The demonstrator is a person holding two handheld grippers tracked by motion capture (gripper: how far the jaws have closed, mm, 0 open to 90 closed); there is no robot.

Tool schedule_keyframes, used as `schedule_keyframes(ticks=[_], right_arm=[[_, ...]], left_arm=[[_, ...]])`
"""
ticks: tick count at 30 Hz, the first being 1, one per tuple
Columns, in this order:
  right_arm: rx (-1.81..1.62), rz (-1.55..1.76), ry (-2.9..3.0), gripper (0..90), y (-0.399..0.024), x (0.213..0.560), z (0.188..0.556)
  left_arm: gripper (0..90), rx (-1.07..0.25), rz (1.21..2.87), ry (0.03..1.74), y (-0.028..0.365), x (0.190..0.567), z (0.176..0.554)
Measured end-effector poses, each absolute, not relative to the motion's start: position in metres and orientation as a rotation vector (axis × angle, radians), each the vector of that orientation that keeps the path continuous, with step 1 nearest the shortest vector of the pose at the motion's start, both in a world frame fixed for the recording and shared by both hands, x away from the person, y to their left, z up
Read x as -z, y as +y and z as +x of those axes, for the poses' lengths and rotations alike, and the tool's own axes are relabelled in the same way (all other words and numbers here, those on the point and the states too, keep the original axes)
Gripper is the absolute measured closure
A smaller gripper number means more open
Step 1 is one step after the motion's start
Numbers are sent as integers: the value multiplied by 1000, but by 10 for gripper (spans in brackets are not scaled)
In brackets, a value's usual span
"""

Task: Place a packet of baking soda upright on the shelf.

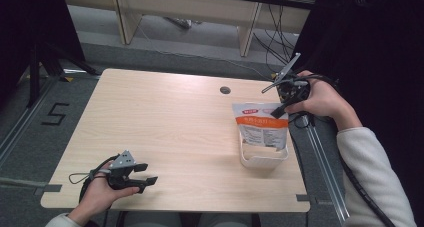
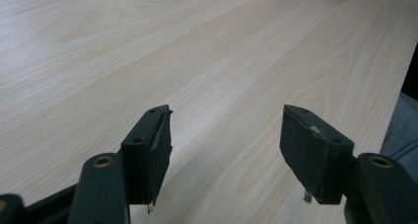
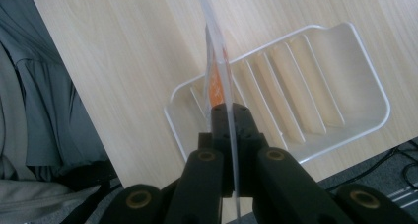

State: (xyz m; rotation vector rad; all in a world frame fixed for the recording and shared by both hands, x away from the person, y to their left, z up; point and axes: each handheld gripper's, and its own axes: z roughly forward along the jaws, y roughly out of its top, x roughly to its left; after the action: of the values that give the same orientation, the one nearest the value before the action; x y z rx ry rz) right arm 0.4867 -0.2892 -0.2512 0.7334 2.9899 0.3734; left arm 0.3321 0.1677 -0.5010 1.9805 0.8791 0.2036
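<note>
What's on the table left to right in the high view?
left gripper, jaws open → cable hole → orange-and-white pouch standing in the white tray → right gripper shut on the pouch's top edge.

Orange-and-white pouch (image 1: 261, 124), ribbed white tray (image 3: 345, 76), pale wood-grain table (image 1: 165, 127).

A round cable hole (image 1: 225, 90) sits near the far edge of the wooden table (image 1: 165, 132). Beyond the table stands a pale desk (image 1: 200, 9), with loose cables (image 1: 272, 34) beneath it.
</note>
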Motion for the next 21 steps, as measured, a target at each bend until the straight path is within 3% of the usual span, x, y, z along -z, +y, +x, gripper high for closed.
schedule_keyframes(ticks=[21], right_arm=[[-348, 663, 3004, 900, -290, 256, 489]], left_arm=[[359, -200, 1983, 878, 168, 501, 332]])
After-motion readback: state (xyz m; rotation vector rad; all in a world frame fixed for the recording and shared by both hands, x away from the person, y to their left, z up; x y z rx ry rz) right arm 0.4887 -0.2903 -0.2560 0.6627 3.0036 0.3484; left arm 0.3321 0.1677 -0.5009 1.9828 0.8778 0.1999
